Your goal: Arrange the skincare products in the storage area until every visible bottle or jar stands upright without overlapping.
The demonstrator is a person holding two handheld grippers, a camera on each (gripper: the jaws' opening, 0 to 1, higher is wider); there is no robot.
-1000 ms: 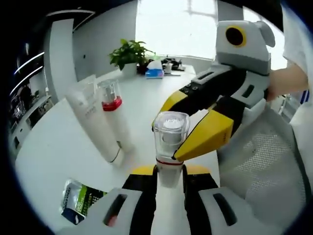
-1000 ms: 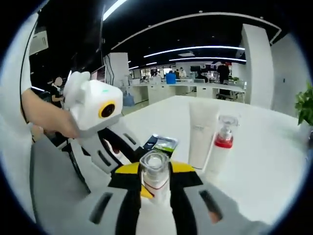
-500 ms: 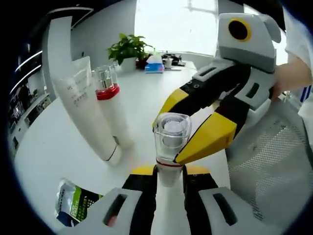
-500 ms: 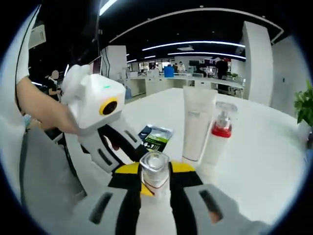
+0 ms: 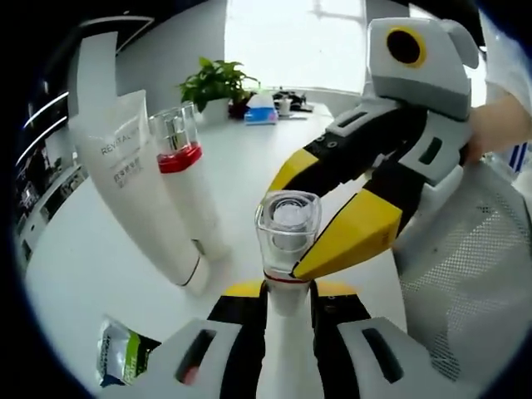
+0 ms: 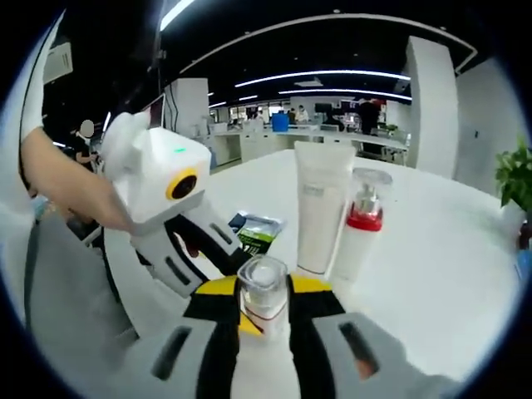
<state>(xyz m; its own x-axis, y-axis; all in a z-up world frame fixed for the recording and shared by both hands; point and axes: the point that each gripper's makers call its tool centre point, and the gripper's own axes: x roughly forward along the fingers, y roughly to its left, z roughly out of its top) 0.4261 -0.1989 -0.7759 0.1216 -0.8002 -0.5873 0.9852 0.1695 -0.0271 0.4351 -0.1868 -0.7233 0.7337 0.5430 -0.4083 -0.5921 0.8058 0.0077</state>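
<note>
- The white table (image 5: 100, 249) lies under everything, a potted plant (image 5: 218, 83) at its far edge in the left gripper view.
- My right gripper (image 5: 320, 237) reaches in from the right of that view, its yellow jaws closed on the clear cap of the bottle (image 5: 287, 241).
- My left gripper (image 5: 287, 312) clamps the same bottle lower down, below its red band; in the right gripper view it (image 6: 212, 274) enters from the left, and my hand (image 6: 62, 187) shows behind it.
- A white tube (image 5: 137, 191) stands cap-down on the table, just beside a pump bottle (image 5: 187, 187) with a red collar; I can't tell whether they touch.
- In the right gripper view the tube (image 6: 320, 212) and pump bottle (image 6: 357, 224) stand beyond the held bottle (image 6: 264, 295).
- A green sachet (image 5: 120, 353) lies flat nearer my left gripper.
</note>
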